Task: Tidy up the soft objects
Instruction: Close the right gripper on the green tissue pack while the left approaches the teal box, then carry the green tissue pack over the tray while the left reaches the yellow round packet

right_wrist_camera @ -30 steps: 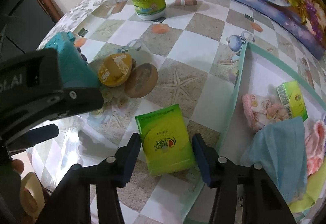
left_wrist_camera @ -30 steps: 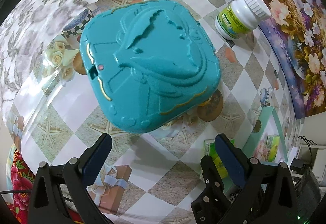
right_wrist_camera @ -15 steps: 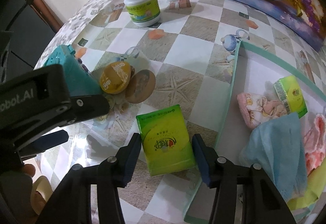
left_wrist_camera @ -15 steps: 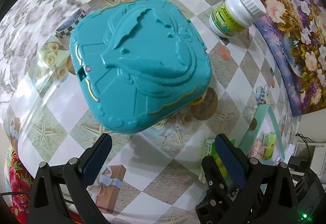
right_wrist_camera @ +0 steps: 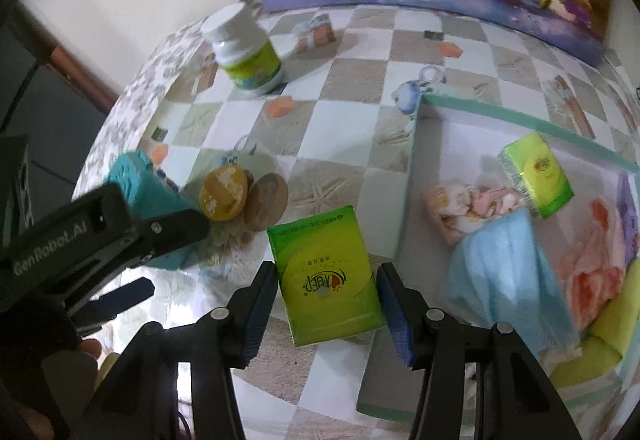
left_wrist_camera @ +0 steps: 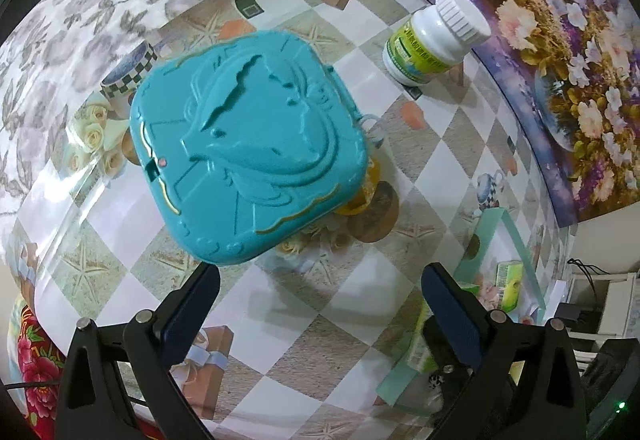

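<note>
Green tissue pack [right_wrist_camera: 326,276] sat clamped in your right gripper [right_wrist_camera: 326,304]; you needed to clear the tray [right_wrist_camera: 412,176] rim on the right before releasing.

"GenRobot.AI" on left tongs [right_wrist_camera: 120,292]

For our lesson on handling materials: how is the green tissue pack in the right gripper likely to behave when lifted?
The tissue pack looks like a film-wrapped soft pack, so it is probably light and gives under squeezing. The right gripper has a pad on each long side, which should keep it from sagging much. Its glossy wrapper might slip if the grip is loose.
</note>
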